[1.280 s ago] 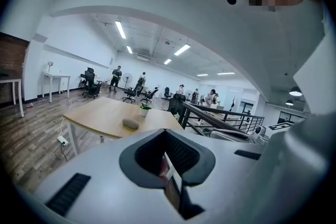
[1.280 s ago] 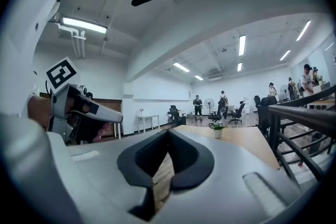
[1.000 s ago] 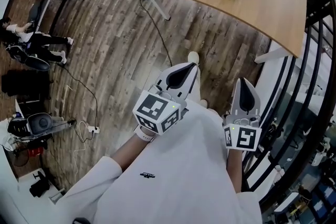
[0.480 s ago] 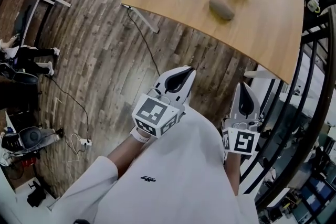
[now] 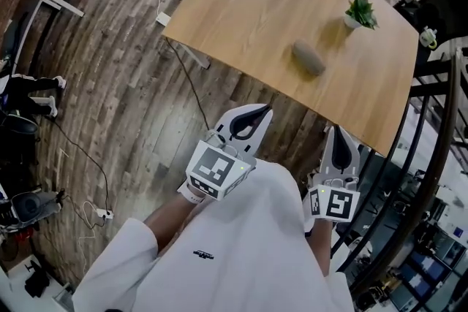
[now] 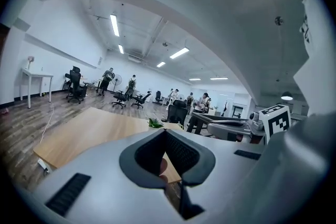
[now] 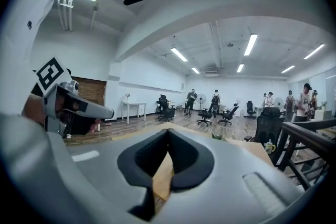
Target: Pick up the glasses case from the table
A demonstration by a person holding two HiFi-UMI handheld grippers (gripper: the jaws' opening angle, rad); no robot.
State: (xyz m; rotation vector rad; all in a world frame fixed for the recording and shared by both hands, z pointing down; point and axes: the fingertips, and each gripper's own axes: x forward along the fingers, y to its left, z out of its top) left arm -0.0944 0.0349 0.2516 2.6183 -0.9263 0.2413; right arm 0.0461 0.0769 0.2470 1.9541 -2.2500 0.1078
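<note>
The counter (image 5: 248,4) lies ahead, its long near edge running slantwise, and nearly all of its wooden top is bare. The glasses case (image 5: 308,58) rests on the counter's right half, set back from the near edge and well in from the right edge, with open wood on every side of it. A small potted plant (image 5: 359,11) stands just beyond the case, toward the counter's far right corner, apart from it. Both grippers are short of the counter. The left gripper (image 5: 256,113) is over the plank floor (image 5: 124,84) before the middle of the near edge, and the right gripper (image 5: 338,139) is close to that edge, near the counter's right corner. The left gripper's fingers (image 6: 142,155) meet at their tips and grasp nothing. The right gripper's fingers (image 7: 191,157) are likewise pressed together and empty. Only a strip of floor lies between the grippers and the near edge. A black railing (image 5: 431,157) runs close along the counter's right side and narrows the room there. At the counter's left corner stands a white leg (image 5: 191,56), and a dark cable (image 5: 191,88) trails over the floor below the near edge from a white socket block (image 5: 163,18) beside that corner. Office chairs (image 5: 22,128) stand well off to the counter's left.
</note>
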